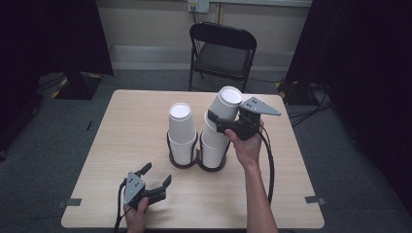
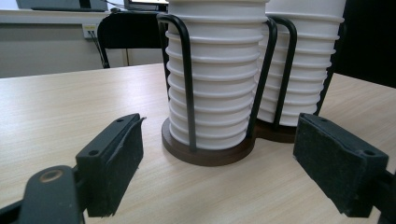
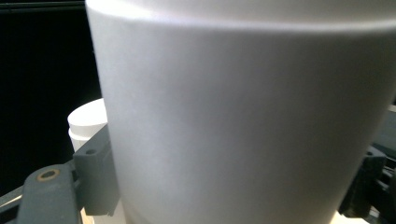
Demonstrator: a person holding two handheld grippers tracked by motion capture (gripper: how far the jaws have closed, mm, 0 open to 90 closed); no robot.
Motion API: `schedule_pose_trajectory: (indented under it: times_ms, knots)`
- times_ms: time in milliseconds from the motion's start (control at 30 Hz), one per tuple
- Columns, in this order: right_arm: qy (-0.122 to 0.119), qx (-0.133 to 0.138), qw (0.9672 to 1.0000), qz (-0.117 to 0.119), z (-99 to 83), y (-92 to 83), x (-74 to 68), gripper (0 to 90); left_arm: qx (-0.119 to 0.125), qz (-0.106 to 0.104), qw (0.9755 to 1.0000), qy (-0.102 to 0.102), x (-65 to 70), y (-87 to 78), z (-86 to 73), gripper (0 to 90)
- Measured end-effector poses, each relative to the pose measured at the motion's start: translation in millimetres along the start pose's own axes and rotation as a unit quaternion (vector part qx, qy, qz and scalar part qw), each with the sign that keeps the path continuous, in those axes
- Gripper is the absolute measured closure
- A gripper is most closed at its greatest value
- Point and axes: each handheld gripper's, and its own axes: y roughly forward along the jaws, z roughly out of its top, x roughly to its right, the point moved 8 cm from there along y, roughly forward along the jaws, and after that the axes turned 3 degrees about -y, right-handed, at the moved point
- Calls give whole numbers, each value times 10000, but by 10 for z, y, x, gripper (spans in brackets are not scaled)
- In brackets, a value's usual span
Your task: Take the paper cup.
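Two stacks of white paper cups stand in a dark wire holder [image 1: 184, 162] at the table's middle: the left stack [image 1: 182, 131] and the right stack [image 1: 214, 148]. My right gripper [image 1: 219, 121] is shut on the top white cup [image 1: 226, 103] of the right stack, which leans to the right. In the right gripper view that cup [image 3: 243, 116] sits between the pads [image 3: 95, 172], with the left stack's top [image 3: 86, 119] behind it. My left gripper [image 1: 156, 174] rests open near the front left, empty. It faces the holder's base [image 2: 205, 156] and the ribbed stacks [image 2: 219, 70].
The wooden table [image 1: 126, 126] has bare room to the left and right of the holder. A black folding chair [image 1: 221, 53] stands beyond the far edge. Dark curtains hang at both sides and cables lie on the floor at the right.
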Motion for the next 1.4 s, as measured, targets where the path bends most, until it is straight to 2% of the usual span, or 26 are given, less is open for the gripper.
schedule_pose_trajectory:
  times_ms: [200,267,500,667,733,833,933,1100,1133,1167,1400]
  knots:
    - [9,127,9999,-37,96,-38,6,155,10,44,9999,-118,-33,-3,3,170]
    - [-19,170,9998,-45,130,-58,10,155,-6,-8,10000,-33,-25,0,3,180]
    - [-34,248,9997,-36,214,-130,4,155,-88,-83,9999,-106,-19,17,-4,168]
    - [-43,242,9997,-59,242,-193,18,154,-127,-37,9999,53,4,24,-9,160]
    - [-62,235,9997,-68,243,-200,18,155,-135,27,9999,65,-13,24,-8,160]
    - [-106,218,9997,-98,252,-262,21,155,-171,-1,9999,6,-10,33,-12,159]
    - [-60,242,9996,-137,261,-336,29,155,-200,58,9998,30,-12,36,-15,159]
    - [-56,234,9995,-215,239,-436,75,155,-254,185,9995,-74,-46,49,-17,156]
    - [-54,239,9994,-245,231,-460,90,155,-265,164,9994,-130,-49,49,-19,155]
    - [-4,287,9989,-380,217,-525,118,155,-226,147,9994,-223,-56,48,-15,156]
    - [99,281,9985,-466,128,-696,151,155,-194,36,9993,-315,-73,41,-10,162]
